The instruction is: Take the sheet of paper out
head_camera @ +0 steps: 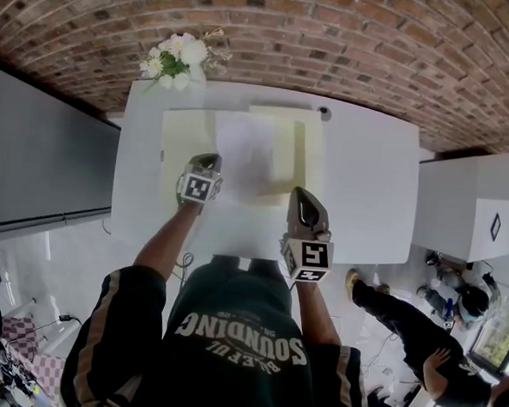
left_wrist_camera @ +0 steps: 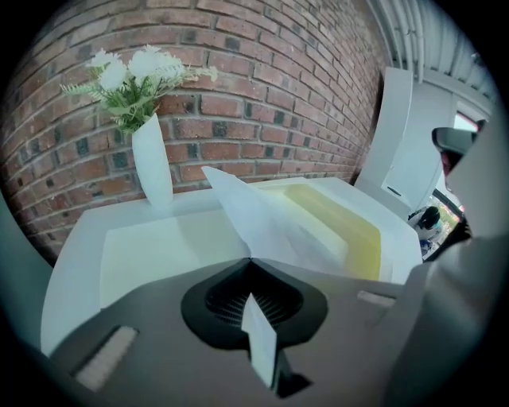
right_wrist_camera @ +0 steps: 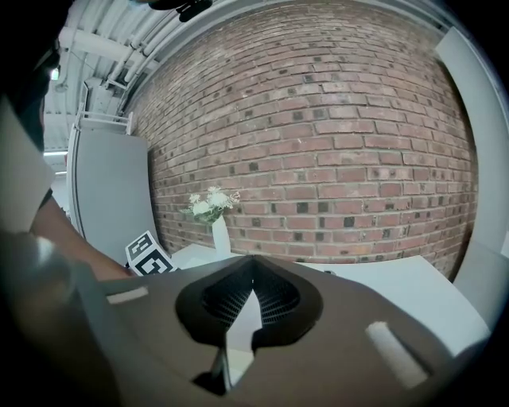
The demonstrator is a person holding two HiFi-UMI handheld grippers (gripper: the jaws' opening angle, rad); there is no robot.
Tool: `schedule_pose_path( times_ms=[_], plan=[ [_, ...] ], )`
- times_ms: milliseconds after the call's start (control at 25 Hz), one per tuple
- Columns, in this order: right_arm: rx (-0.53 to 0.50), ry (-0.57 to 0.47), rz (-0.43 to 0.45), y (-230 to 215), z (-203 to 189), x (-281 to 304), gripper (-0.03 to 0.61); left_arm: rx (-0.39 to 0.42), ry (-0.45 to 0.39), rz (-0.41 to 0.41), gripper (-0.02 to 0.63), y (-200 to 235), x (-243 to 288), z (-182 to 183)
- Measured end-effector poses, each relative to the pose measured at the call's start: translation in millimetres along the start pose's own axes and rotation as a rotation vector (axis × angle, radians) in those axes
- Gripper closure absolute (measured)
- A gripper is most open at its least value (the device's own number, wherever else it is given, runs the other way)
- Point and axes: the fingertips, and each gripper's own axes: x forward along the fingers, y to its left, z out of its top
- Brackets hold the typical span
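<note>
A white sheet of paper [head_camera: 245, 146] lies half out of an open pale yellow folder [head_camera: 305, 150] on the white table [head_camera: 367, 188]. My left gripper [head_camera: 207, 161] is shut on the sheet's left edge. In the left gripper view the sheet [left_wrist_camera: 262, 215] rises in a fold from the closed jaw tips [left_wrist_camera: 250, 259], over the folder [left_wrist_camera: 334, 222]. My right gripper [head_camera: 300, 195] sits at the sheet's right side, nearer to me. In the right gripper view its jaws [right_wrist_camera: 253, 258] meet at the tip with a white strip of paper [right_wrist_camera: 238, 326] between them.
A white vase of flowers [head_camera: 177, 60] stands at the table's far edge against the brick wall. A small dark object [head_camera: 324, 112] lies near the folder's far right corner. A grey cabinet [head_camera: 34, 159] flanks the left, a white one [head_camera: 469, 203] the right. A person [head_camera: 419, 329] crouches at lower right.
</note>
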Motion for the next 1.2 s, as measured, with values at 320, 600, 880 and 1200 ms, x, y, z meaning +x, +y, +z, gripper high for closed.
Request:
schedule_pose_path(
  times_ms=[320, 600, 880, 1200],
  plan=[
    [0.005, -0.039, 0.017, 19.3, 10.1, -5.2, 0.592, 0.035, -0.085, 0.013, 0.603, -0.2, -39.7, 12.6],
    [0.005, -0.065, 0.019, 32.0, 17.2, -11.2, 0.592, 0.076, -0.167, -0.006, 0.603, -8.6, -70.9, 20.1],
    [-0.016, -0.102, 0.013, 41.9, 27.7, -16.5, 0.592, 0.099, -0.261, -0.024, 0.603, -15.2, -107.3, 43.1],
    [-0.052, -0.132, 0.012, 52.6, 42.1, -20.2, 0.592, 0.139, -0.349, -0.048, 0.603, -22.7, -145.1, 63.7]
  ],
)
